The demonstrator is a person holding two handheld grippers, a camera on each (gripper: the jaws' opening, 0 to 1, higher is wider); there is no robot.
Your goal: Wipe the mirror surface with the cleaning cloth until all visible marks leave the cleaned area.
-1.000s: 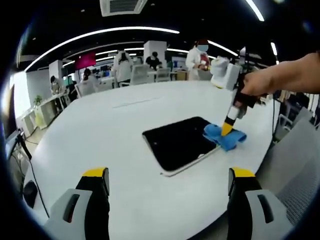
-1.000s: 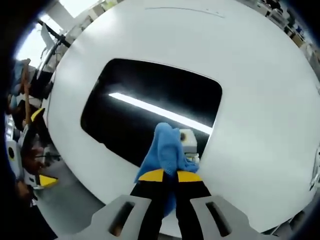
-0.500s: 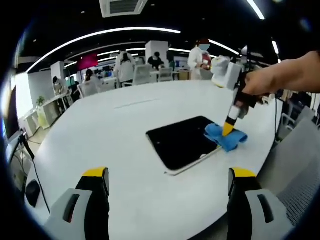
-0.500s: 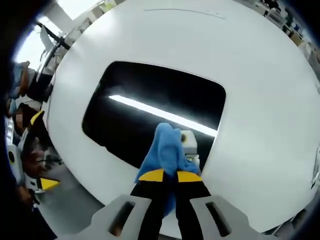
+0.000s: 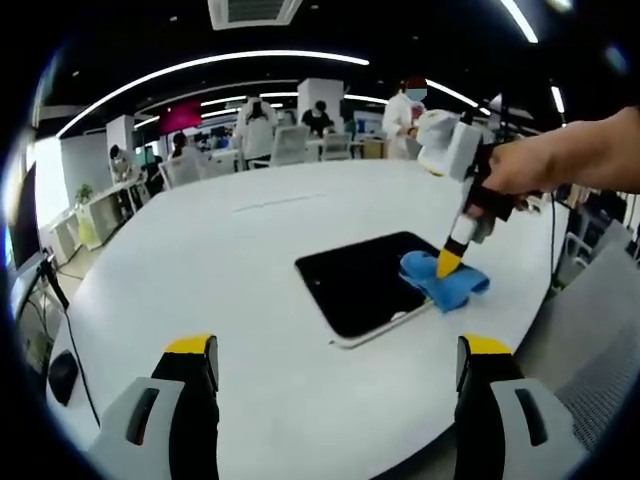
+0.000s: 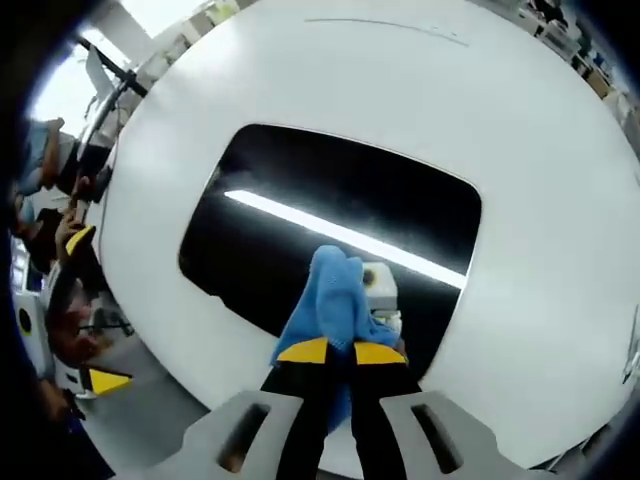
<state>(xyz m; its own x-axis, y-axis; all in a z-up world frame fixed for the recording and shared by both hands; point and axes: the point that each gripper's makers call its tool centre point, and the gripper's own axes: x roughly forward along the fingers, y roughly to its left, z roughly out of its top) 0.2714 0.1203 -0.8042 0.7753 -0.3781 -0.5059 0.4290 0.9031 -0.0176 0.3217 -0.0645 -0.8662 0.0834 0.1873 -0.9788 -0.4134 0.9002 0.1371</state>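
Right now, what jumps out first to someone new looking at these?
The dark mirror lying flat on the white table, a bright ceiling-light streak reflected across it. Next, the blue cloth pinched in the right gripper, pressed onto the mirror's edge. The left gripper hangs open over the table.

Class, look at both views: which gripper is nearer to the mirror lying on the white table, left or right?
Right. The right gripper, shut on the blue cloth, is at the mirror's edge. The left gripper is open, back from the mirror, above the table.
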